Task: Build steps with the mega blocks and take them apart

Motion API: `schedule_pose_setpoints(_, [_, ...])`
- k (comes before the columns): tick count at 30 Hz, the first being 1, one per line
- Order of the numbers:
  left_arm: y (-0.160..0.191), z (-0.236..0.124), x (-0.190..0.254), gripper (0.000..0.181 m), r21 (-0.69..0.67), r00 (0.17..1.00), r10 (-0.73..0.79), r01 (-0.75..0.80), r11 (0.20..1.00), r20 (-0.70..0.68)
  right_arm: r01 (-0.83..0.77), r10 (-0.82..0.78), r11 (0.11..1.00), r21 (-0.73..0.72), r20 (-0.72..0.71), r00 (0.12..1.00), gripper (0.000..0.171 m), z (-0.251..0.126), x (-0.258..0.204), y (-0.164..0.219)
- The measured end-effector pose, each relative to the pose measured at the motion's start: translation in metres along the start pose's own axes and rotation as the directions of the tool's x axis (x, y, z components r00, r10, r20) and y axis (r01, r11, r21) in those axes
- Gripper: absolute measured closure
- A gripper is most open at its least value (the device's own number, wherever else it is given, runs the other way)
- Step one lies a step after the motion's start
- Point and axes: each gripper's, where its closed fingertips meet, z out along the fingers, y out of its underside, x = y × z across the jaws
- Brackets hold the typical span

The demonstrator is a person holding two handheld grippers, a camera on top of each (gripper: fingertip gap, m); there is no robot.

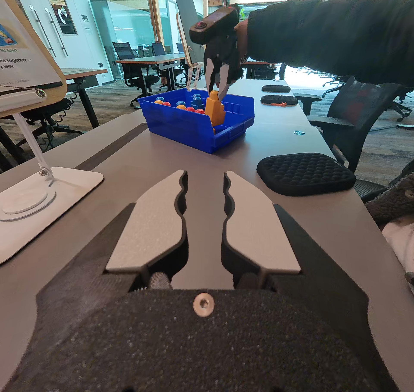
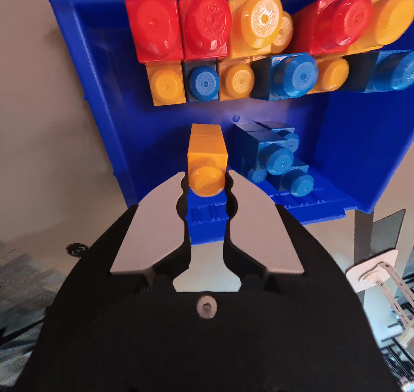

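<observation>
Orange stepped stack (image 2: 207, 157) pinched at top stud by right tool (image 2: 207, 175) inside blue bin (image 2: 89, 68); left tool (image 1: 205, 175) apart, idle; probably lifting out next.

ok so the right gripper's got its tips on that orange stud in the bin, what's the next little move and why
Probably lift straight up. The right gripper is pinched on the top stud of the orange block stack, which stands upright inside the blue bin with loose blocks beside it. Rising vertically should clear the bin wall without knocking them. The left gripper is open over the table, holding nothing.
</observation>
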Motion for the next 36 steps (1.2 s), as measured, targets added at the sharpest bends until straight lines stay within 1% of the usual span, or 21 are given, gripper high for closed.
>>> schedule_pose_setpoints(5, [0.002,0.0,-0.001,0.153,-0.004,1.0,-0.005,0.005,1.0,0.0,0.017,-0.016,0.997,-0.081,0.019,1.0,0.141,0.016,0.005,0.003])
schedule_pose_setpoints(10, [0.004,0.001,0.0,0.154,-0.013,1.0,-0.001,0.001,1.0,-0.004,0.028,-0.024,0.993,-0.115,0.033,0.999,0.14,0.026,0.011,0.004])
schedule_pose_setpoints(14, [0.006,0.002,0.0,0.154,-0.021,1.0,0.004,-0.004,1.0,-0.003,0.039,-0.037,0.994,-0.099,0.028,0.999,0.14,0.027,0.015,0.003])
schedule_pose_setpoints(21, [0.01,0.004,0.001,0.154,-0.037,1.0,0.01,-0.01,0.999,0.001,0.051,-0.053,0.991,-0.121,-0.009,0.999,0.136,0.028,0.023,0.003])
schedule_pose_setpoints(27, [0.012,0.005,0.001,0.155,-0.043,1.0,0.01,-0.01,0.999,-0.003,0.05,-0.054,0.995,-0.091,-0.04,0.998,0.134,0.015,0.025,-0.004])
schedule_pose_setpoints(29, [0.011,0.005,0.001,0.155,-0.039,1.0,0.004,-0.004,0.999,-0.005,0.056,-0.062,0.996,-0.071,-0.079,0.995,0.133,0.003,0.026,-0.009])
schedule_pose_setpoints(31, [0.01,0.005,0.0,0.155,-0.03,1.0,-0.005,0.005,1.0,-0.006,0.076,-0.076,0.997,-0.005,-0.136,0.988,0.133,-0.016,0.026,-0.025])
schedule_pose_setpoints(34, [0.008,0.003,-0.002,0.156,-0.011,1.0,-0.02,0.02,1.0,0.002,0.114,-0.068,0.982,0.151,-0.285,0.956,0.134,-0.055,0.028,-0.063])
schedule_pose_setpoints(36, [0.004,0.001,-0.006,0.158,0.008,0.999,-0.02,0.02,1.0,0.029,0.129,-0.002,0.943,0.307,-0.38,0.925,0.135,-0.083,0.027,-0.097])
